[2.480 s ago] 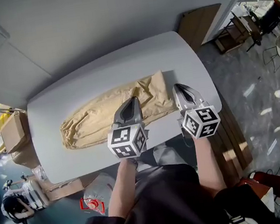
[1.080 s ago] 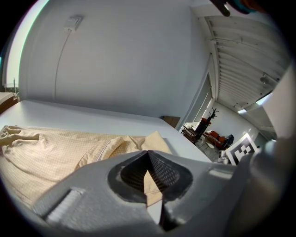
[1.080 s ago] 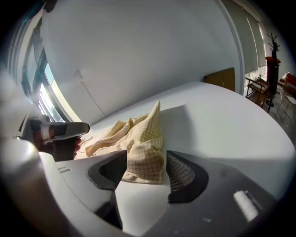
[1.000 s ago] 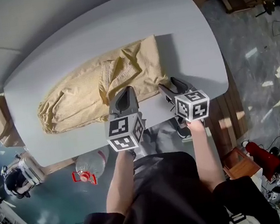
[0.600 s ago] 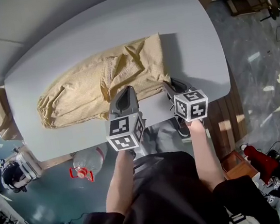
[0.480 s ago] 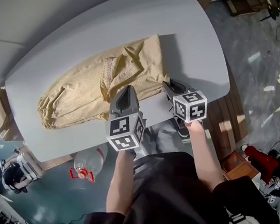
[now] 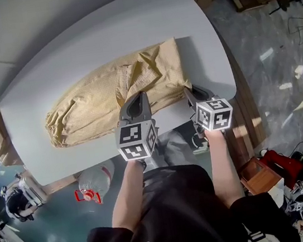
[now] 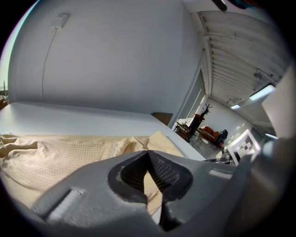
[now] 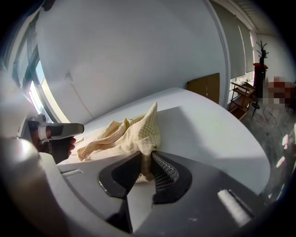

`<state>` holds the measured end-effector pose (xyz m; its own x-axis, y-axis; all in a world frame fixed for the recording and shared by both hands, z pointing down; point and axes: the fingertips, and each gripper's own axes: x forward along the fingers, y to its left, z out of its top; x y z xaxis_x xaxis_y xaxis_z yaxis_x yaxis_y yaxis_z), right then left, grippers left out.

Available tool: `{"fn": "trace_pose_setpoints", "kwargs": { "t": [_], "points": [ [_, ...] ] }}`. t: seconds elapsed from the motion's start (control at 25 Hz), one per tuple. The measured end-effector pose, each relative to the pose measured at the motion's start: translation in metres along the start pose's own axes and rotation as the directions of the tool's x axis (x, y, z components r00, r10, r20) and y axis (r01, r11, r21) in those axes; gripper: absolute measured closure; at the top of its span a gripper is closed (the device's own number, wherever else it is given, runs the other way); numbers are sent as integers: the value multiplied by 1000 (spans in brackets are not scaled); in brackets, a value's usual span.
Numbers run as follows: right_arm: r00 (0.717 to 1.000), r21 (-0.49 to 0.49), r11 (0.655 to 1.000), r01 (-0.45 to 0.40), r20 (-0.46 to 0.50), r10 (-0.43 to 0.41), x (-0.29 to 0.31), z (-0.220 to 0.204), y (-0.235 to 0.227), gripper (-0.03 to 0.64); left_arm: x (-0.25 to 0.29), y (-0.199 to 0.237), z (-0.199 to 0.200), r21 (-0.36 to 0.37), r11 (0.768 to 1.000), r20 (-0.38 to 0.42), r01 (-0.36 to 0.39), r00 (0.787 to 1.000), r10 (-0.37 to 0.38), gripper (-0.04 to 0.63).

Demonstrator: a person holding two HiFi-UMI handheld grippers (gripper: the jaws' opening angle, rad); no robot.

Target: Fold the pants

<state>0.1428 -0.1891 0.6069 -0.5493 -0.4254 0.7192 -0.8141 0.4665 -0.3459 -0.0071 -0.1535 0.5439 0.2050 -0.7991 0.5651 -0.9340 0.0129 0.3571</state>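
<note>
The right tool [image 9: 147,156] is clenched on a corner of the beige checked cloth pants [image 7: 98,106]. Its jaws have just been closing, and a bunched peak of fabric stands up between the mesh pads. The left tool [image 8: 148,155] is also clenched. Its tips meet at the near edge of the same garment, and a narrow strip of cloth shows between its pads.

The pants lie lengthwise across the pale grey rounded desk [image 7: 63,57], with the wider end by the tools and the crumpled leg ends towards the left. Both tools grip along the near edge, the right one at the corner.

In the head view the tool bodies and their marker cubes cover the gripped edge. How much fabric the left tool holds is hard to make out. The left gripper view cuts the pants off at its left rim, and the right gripper view shows only their raised corner and a few folds behind it.
</note>
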Motion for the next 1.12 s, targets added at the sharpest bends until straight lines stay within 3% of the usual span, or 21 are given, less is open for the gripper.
{"fn": "trace_pose_setpoints", "kwargs": {
  "t": [0.32,0.48,0.8,1.12],
  "points": [
    [983,80,981,176,45,-180,-60,9,-104,549,32,-61,4,19,995,1,96,995,-96,591],
    [978,74,978,196,58,-200,-76,16,-118,552,32,-74,4,14,995,9,103,995,-103,591],
    [981,-31,991,133,145,-127,-95,70,-70,557,1,-52,14,-33,998,72,51,996,-48,592],
    [978,-253,965,66,206,-12,-112,120,25,557,-50,-21,30,-94,996,170,3,985,13,592]
  ]
}}
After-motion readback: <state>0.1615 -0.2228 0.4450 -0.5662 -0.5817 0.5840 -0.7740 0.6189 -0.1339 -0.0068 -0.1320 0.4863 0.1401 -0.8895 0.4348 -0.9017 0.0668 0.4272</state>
